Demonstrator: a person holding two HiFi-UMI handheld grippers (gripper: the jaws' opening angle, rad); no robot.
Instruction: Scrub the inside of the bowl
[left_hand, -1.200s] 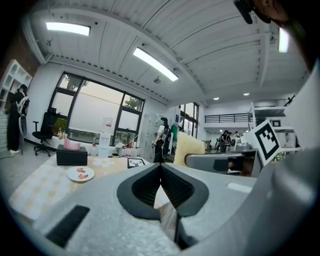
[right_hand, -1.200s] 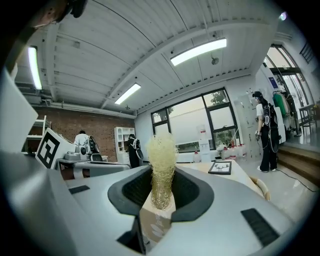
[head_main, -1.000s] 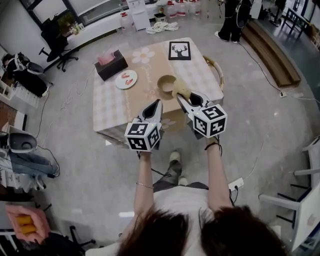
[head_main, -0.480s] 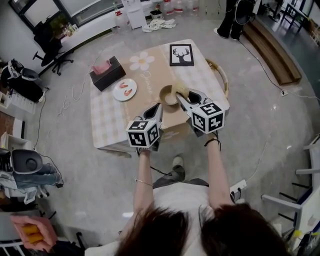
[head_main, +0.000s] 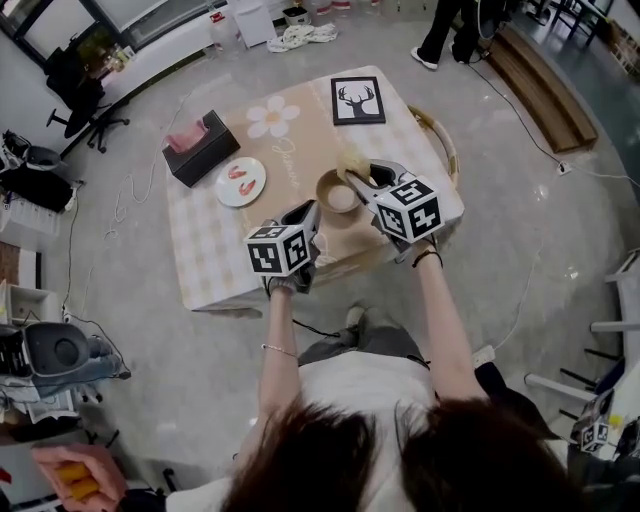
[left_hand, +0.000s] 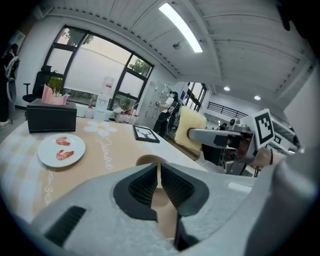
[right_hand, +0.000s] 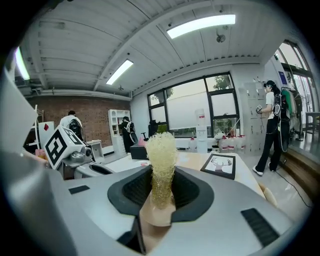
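Tan round bowl (head_main: 323, 190) on the beige checked table (head_main: 215, 235), with the right gripper (head_main: 358, 178) pinching a pale-yellow mesh scrubbing pad (right_hand: 162, 150) by its far rim and the left gripper (head_main: 313, 210), jaws pressed together and empty, just beside its near side.

white tee (head_main: 352, 388), dark hair (head_main: 400, 462) (blk band (head_main: 427, 258), r wrist)

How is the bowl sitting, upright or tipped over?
Upright: the bowl rests on the table with its round opening facing up.
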